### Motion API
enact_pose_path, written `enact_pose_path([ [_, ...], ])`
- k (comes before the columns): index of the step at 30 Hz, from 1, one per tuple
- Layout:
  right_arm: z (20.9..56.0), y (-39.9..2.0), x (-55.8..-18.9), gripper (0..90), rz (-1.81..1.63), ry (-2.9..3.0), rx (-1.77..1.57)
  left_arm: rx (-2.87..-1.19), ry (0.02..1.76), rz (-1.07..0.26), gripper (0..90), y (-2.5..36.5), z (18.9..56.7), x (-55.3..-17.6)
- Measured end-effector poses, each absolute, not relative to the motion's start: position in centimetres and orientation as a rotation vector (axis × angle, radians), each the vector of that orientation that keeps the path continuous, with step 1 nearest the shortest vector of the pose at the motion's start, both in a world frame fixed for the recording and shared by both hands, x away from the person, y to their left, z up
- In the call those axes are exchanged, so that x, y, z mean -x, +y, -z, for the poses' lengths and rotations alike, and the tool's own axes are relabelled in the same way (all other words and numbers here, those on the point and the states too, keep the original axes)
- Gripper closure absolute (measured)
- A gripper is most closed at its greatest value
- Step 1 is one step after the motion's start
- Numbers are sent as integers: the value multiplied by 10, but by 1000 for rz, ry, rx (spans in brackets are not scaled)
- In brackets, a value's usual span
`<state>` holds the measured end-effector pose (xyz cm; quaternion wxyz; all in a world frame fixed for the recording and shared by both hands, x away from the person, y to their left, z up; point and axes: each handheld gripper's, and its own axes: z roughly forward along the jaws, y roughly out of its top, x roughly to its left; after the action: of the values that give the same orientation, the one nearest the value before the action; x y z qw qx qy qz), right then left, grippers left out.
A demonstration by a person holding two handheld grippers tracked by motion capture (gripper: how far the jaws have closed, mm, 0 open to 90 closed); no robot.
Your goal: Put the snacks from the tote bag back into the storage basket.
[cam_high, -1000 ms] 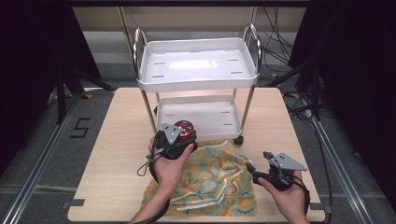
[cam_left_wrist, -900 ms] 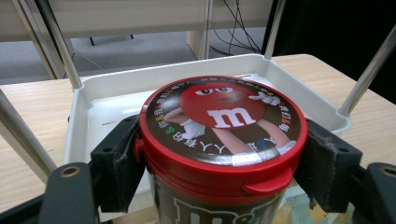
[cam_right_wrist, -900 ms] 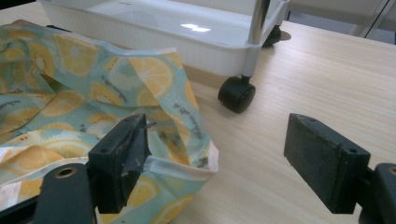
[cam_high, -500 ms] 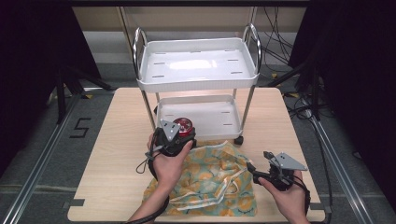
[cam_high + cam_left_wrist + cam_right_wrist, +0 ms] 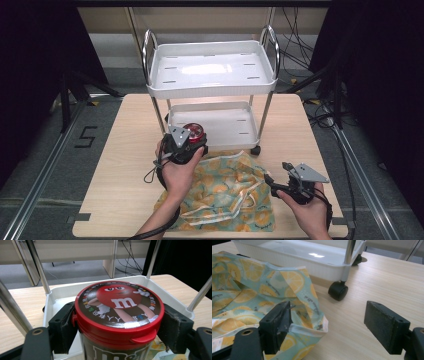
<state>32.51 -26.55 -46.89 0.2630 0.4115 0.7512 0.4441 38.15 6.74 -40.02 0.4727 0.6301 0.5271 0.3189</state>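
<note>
The M&M's canister (image 5: 119, 322), dark-bodied with a red lid that bears the red candy character, sits upright between the jaws of the left gripper (image 5: 186, 142), which press on its sides just under the lid. In the high view the canister (image 5: 194, 133) is held at the front left corner of the lower tray (image 5: 235, 125) of a small white two-tier trolley (image 5: 212, 70) that stands on the wooden surface (image 5: 115, 165). At 5 o'clock from the canister lies a crumpled teal bag with an orange-slice print (image 5: 225, 192), spread across the near middle of the surface. At 3 o'clock from the bag the right gripper (image 5: 286, 181) is held low over the surface, its jaws wide apart with nothing between them; one jaw is close against the bag's white-hemmed edge (image 5: 309, 328), and a black caster (image 5: 338, 290) of the trolley stands beyond.
</note>
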Motion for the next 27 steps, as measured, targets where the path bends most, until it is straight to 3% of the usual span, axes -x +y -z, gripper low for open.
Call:
enact_pose_path([
  [18,469,-265,-325,229,-1215,2017,-1124,-1567,1264,-820,243,71,396,-390],
  [19,469,-265,-325,229,-1215,2017,-1124,-2181,1141,-876,243,102,377,-381],
  [20,469,-265,-325,230,-1214,2018,-1121,-1560,1266,-816,243,70,395,-391],
  [27,468,-266,-325,230,-1206,2023,-1116,-1559,1270,-826,243,72,395,-395],
])
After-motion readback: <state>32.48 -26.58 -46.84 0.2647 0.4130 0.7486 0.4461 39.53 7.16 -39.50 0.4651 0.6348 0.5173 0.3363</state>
